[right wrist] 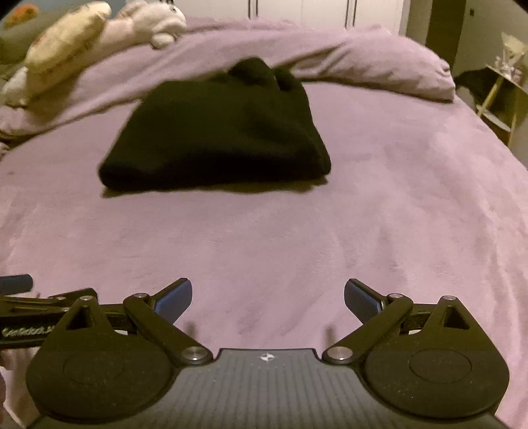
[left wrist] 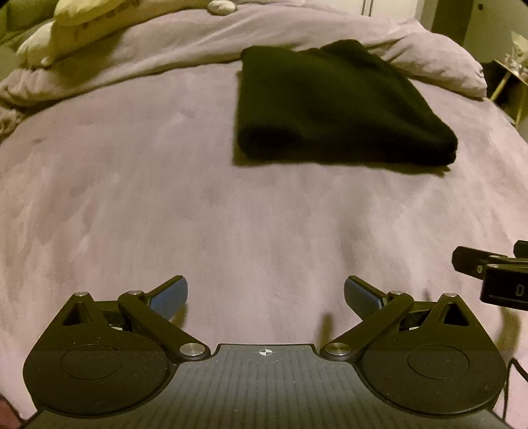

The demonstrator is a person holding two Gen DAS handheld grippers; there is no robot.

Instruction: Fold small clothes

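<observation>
A black garment lies folded into a compact rectangle on the purple bed cover. In the right wrist view the same black garment sits ahead and left of centre, with a bunched end at its far side. My left gripper is open, its blue pads wide apart over bare cover, well short of the garment. My right gripper is also open and holds nothing. Each gripper shows at the edge of the other's view: the right gripper and the left gripper.
A rumpled purple duvet is heaped along the far side of the bed. Pillows and a plush toy lie at the far left. A small side table stands beyond the bed's right edge.
</observation>
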